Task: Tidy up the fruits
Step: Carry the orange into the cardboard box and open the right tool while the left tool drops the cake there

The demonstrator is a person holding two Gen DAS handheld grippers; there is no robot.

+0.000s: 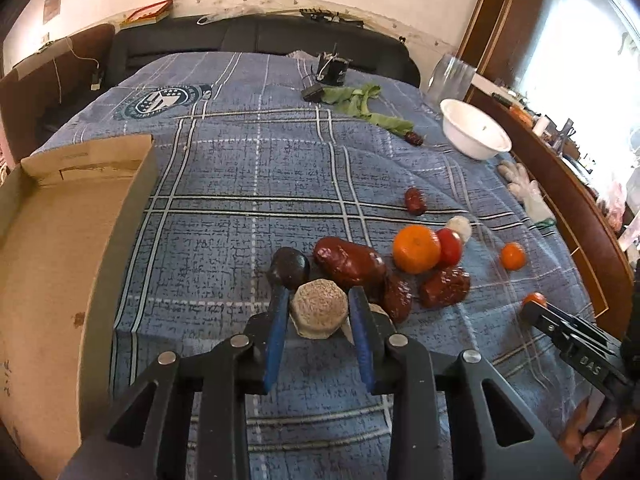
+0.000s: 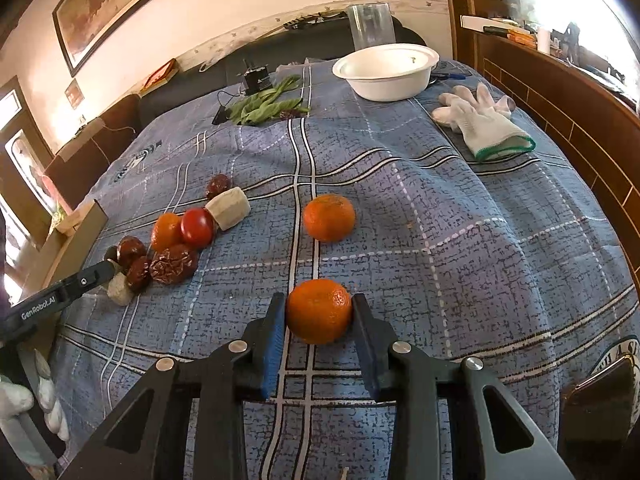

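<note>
My left gripper (image 1: pixel 319 306) is shut on a beige faceted chunk (image 1: pixel 319 312) low over the blue plaid cloth. Beside it lie a dark round fruit (image 1: pixel 289 267), several red dates (image 1: pixel 349 261), a tangerine (image 1: pixel 416 249) and a red tomato (image 1: pixel 449 246). My right gripper (image 2: pixel 319 312) is shut on a small tangerine (image 2: pixel 319 311) resting on the cloth. A second tangerine (image 2: pixel 329 217) lies farther ahead. The fruit pile (image 2: pixel 168 248) sits to the left, with the left gripper (image 2: pixel 96 274) at it. The right gripper (image 1: pixel 538 312) also shows in the left wrist view.
An open cardboard box (image 1: pixel 52 248) stands at the left. A white bowl (image 2: pixel 386 70) and a clear plastic cup (image 2: pixel 370 24) stand at the far right. White gloves (image 2: pixel 484 120), green leaves (image 2: pixel 264 106) and a small black device (image 2: pixel 256 78) lie on the cloth. A wooden rail (image 2: pixel 560 92) runs along the right.
</note>
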